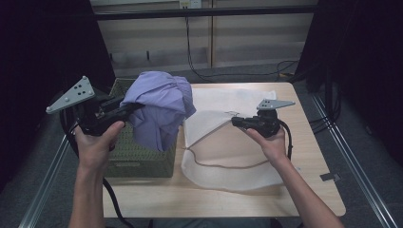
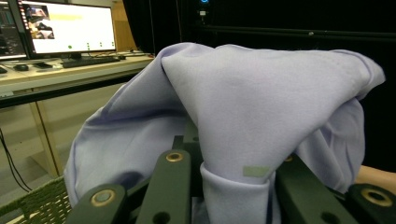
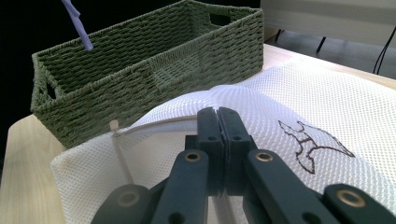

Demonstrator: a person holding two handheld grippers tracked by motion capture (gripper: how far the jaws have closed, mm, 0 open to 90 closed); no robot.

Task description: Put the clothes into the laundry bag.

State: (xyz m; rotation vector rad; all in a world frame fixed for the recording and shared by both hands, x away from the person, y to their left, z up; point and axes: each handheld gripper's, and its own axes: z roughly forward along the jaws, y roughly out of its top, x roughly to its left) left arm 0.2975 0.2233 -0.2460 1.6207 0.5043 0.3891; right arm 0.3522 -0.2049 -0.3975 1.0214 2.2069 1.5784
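A lilac garment (image 1: 161, 107) hangs bunched in the air above the green woven basket (image 1: 142, 159), with my left gripper (image 1: 128, 108) shut on it. In the left gripper view the garment (image 2: 243, 107) drapes over the jaws and covers their tips. A white mesh laundry bag (image 1: 228, 142) lies on the table to the right of the basket. My right gripper (image 1: 236, 122) is shut on the bag's upper edge by the zip and lifts it, so the mouth gapes. In the right gripper view the jaws meet on the white mesh (image 3: 299, 107) at the gripper (image 3: 218, 114).
The basket (image 3: 140, 70) looks empty inside in the right gripper view. The wooden table (image 1: 313, 142) ends close to the bag's right side. A small dark tag (image 1: 330, 177) lies near the table's right edge. Cables trail on the floor behind.
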